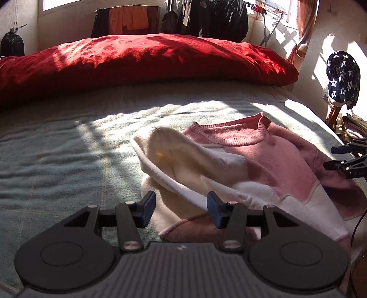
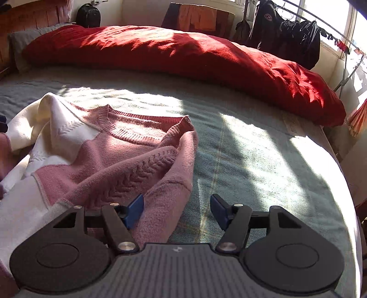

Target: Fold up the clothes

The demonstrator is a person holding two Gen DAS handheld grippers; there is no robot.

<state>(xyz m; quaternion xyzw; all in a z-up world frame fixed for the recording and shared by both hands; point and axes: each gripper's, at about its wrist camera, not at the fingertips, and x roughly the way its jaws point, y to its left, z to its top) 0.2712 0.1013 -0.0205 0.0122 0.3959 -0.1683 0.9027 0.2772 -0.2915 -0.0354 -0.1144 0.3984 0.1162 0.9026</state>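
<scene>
Closest to my lens is my left gripper (image 1: 181,209), jaws apart with nothing pinched, tilted down over the near hem of the one sweater (image 1: 263,165). Its blue pads (image 1: 149,207) sit just above the cream part of the knit, not pressing it as far as I can tell. My right gripper (image 2: 176,212) is also let go, jaws wide, angled down the same way; the pink sleeve (image 2: 160,206) runs under its left pad and the bare bed cover lies under the right one.

The sweater is pink and cream, collar pointing away from me, both sleeves flopped across the chest. It lies on a pale green bedspread (image 1: 68,149) with sun stripes over it. Past that, one long red duvet (image 1: 137,59) is bunched across the far side of the bed. Behind it there's a rack of dark clothes (image 2: 286,32), one black backpack (image 2: 88,15) and bright windows.
</scene>
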